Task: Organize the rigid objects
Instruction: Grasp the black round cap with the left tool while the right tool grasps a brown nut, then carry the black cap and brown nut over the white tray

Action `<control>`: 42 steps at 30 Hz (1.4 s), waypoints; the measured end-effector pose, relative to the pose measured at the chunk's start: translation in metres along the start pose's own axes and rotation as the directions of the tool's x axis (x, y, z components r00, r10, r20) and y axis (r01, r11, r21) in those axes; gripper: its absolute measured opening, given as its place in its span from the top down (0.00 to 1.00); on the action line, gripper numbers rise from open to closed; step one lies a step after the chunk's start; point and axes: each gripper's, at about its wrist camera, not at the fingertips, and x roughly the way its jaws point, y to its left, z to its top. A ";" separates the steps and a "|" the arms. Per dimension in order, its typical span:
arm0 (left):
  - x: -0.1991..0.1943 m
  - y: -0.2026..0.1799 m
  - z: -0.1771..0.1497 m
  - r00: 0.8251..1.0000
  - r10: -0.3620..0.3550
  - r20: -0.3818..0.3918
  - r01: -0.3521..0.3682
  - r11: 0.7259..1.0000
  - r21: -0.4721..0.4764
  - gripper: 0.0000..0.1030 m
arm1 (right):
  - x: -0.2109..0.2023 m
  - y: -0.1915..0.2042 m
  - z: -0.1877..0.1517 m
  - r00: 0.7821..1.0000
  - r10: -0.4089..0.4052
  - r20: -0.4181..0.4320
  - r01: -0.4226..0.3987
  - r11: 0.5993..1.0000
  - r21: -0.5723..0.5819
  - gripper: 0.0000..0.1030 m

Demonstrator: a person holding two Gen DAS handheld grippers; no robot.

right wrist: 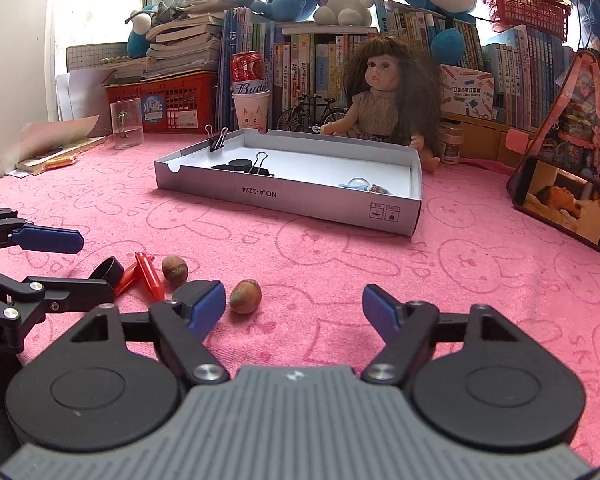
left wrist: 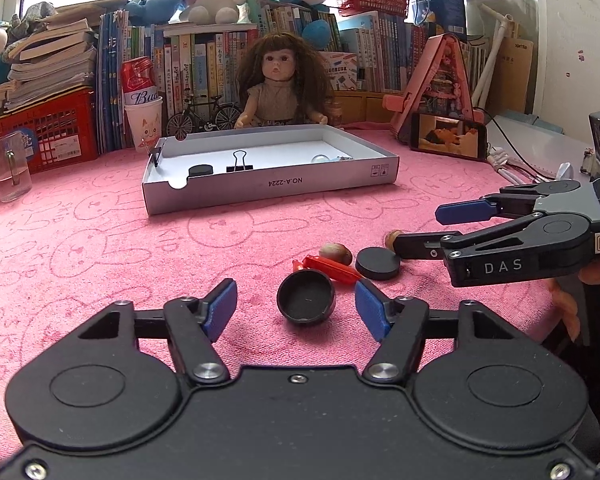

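Reaching low over the pink towel (left wrist: pixel 100 248), we have our left gripper (left wrist: pixel 296 308) straddling a small black cap (left wrist: pixel 306 303); its jaws stand about half open, blue pads either side of the cap and clear of it, holding nothing. Our right gripper (right wrist: pixel 294 310) is also partly open and empty, with a hazelnut (right wrist: pixel 245 296) lying just inside its left pad, apart from it.

We judge the cap to be light, stiff plastic, a shallow round cup tipped on its edge with the hollow towards us. It should take a firm squeeze across its rim, though the smooth curved wall could squirt out if we pinch off centre. The nut looks hard, rounded and prone to roll, so we would close across its widest part. Just beyond the cap lie a red translucent plastic piece (left wrist: pixel 330 269), slim and tapered, a second nut (left wrist: pixel 335 253), and a flat black disc (left wrist: pixel 378 263), matte and thin, awkward to lift off the looped towel.

Further off, in the middle, sits the grey cardboard tray (left wrist: pixel 268 190), already holding a black disc, a binder clip (left wrist: pixel 240 162) and a glass marble (left wrist: pixel 320 158).
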 end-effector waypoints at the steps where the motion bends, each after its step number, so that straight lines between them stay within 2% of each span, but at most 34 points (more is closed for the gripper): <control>1: 0.001 0.000 0.000 1.000 -0.003 -0.004 0.003 1.000 0.000 0.48 | 0.000 0.002 0.000 1.000 0.004 0.000 -0.004 1.000 -0.005 0.26; 6: 0.004 0.001 0.000 1.000 -0.010 -0.011 0.010 1.000 -0.015 0.59 | 0.000 0.006 -0.001 1.000 0.011 -0.002 -0.011 1.000 -0.020 0.40; 9: 0.005 0.001 0.000 1.000 -0.011 -0.014 0.010 1.000 -0.026 0.70 | 0.001 0.009 -0.001 1.000 0.026 -0.010 -0.026 0.999 -0.024 0.48; 14: 0.005 0.004 0.003 1.000 0.008 0.003 -0.008 0.999 -0.052 0.70 | 0.003 0.015 -0.002 0.999 0.039 -0.018 -0.040 0.998 -0.042 0.59; 19: 0.007 0.008 0.009 1.000 0.024 0.008 -0.023 0.997 -0.075 0.70 | 0.004 0.019 0.000 0.998 0.055 -0.019 -0.056 0.997 -0.050 0.79; 27: 0.011 0.012 0.014 0.999 0.047 0.009 -0.046 0.996 -0.082 0.70 | 0.005 0.018 0.001 0.999 0.041 -0.020 -0.042 0.998 -0.037 0.79; 42: 0.031 0.034 0.040 0.995 0.102 0.013 -0.100 0.989 -0.111 0.70 | 0.011 -0.008 0.016 0.997 -0.074 -0.011 0.074 0.996 0.040 0.79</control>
